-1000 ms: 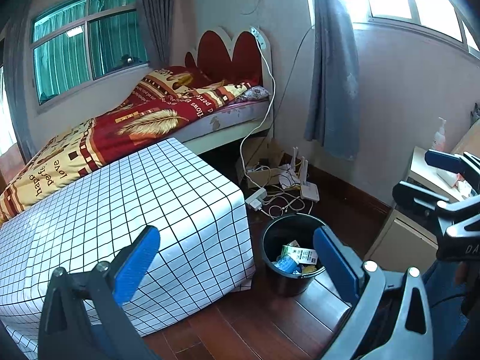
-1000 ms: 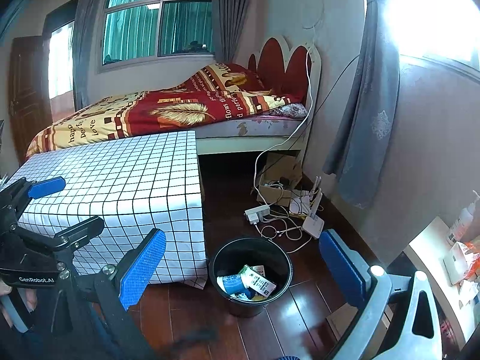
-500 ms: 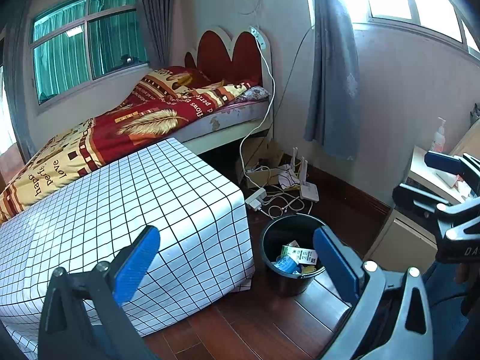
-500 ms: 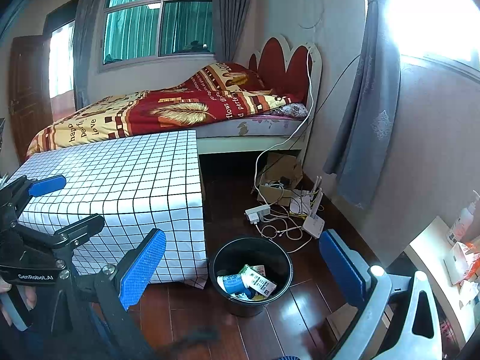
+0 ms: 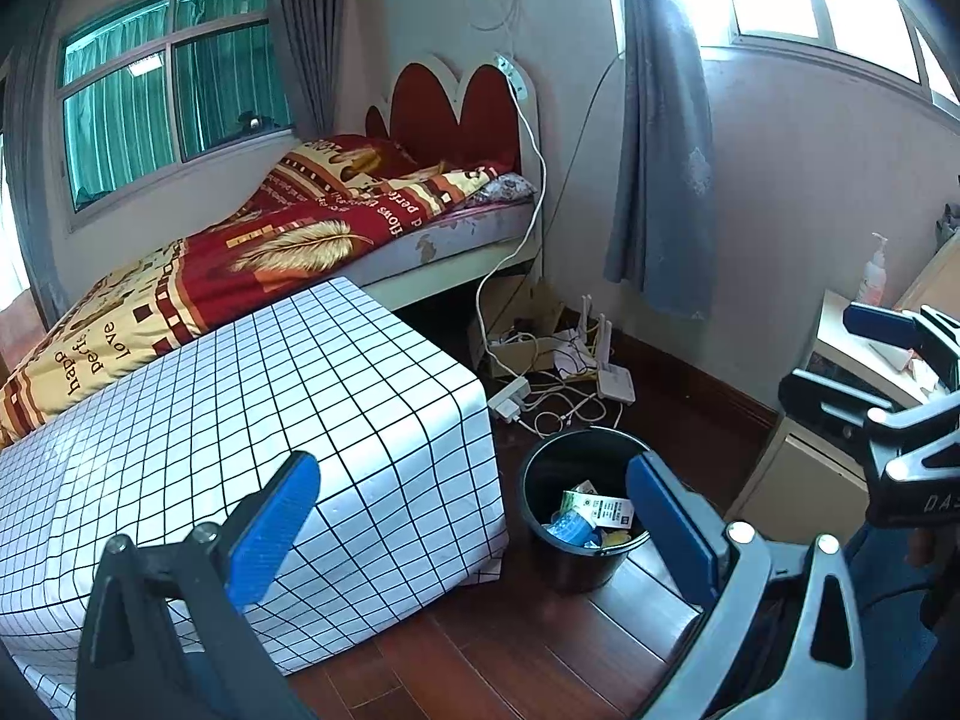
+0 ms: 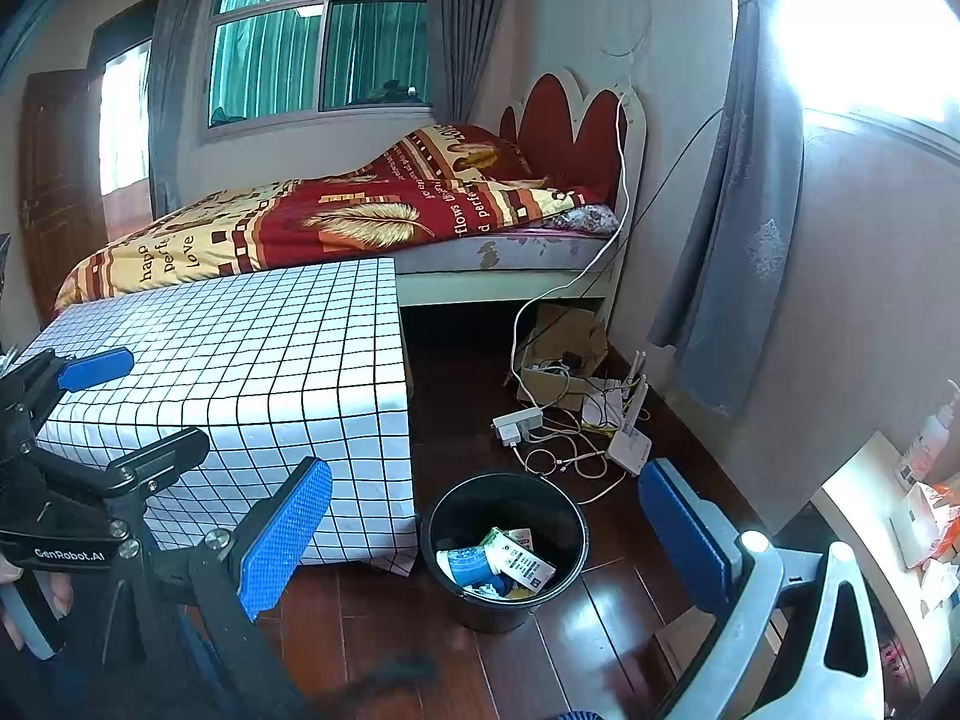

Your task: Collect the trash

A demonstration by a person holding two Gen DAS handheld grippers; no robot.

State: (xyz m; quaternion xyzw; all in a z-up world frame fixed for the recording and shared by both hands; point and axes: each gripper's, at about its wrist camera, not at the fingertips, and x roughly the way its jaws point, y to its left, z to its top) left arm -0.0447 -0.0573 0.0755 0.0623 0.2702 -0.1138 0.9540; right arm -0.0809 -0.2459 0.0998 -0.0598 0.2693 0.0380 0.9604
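A black trash bin [image 5: 555, 474] stands on the wooden floor beside the checkered table; it also shows in the right wrist view [image 6: 468, 501]. It holds trash: a white-green carton [image 6: 519, 558] and a blue cup [image 6: 462, 564]. My left gripper [image 5: 474, 534] is open and empty, held above the table corner and the bin. My right gripper [image 6: 486, 540] is open and empty, held above the bin. Each gripper shows in the other's view: the right one at the right edge [image 5: 840, 354], the left one at the left edge [image 6: 126, 402].
A table with a white checkered cloth [image 5: 240, 408] stands left of the bin. Behind are a bed [image 5: 270, 252], a cardboard box [image 6: 558, 354], a power strip and tangled cables [image 6: 552, 438] and a router [image 6: 627, 450]. A bedside cabinet [image 5: 840, 348] stands at the right.
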